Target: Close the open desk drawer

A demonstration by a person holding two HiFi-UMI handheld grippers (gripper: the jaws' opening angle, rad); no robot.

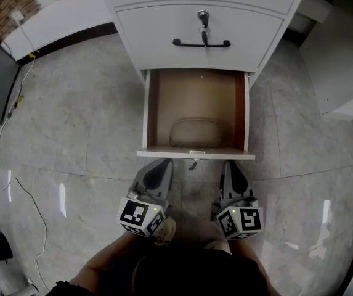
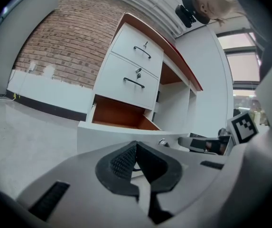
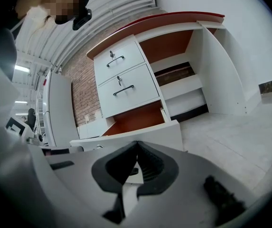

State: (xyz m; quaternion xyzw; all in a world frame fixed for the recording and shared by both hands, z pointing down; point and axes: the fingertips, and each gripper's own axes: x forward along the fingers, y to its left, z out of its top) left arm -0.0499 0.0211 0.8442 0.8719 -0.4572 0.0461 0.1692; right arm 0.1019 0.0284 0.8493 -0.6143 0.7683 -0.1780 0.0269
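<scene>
The open drawer (image 1: 194, 153) is the lowest one of the desk, pulled out over the floor (image 1: 71, 134) toward the person. Its white front panel lies straight ahead of both tools, just past their tips. The panel's long axis runs left to right across the head view. The drawer's slide axis runs the other way, away from the person and into the desk under the shut drawer with the black handle (image 1: 201, 42).

The left hand-held gripper (image 1: 158, 172) sits before the left part of the panel and the right hand-held gripper (image 1: 235, 172) before the right part. Both point at the panel, about equally near it. Whether either tip touches it I cannot tell.

In the left gripper view the left hand-held gripper (image 2: 136, 156) is clenched, its ridged pads meeting at the tips with nothing between them, and the panel (image 2: 107, 137) fills the space right ahead. The right gripper view shows the same: the right hand-held gripper (image 3: 136, 160) is clenched and empty, with the panel (image 3: 140, 134) directly in front.

The move likely needed is a straight push along the slide axis, with both tips pressing evenly so the drawer does not skew.
</scene>
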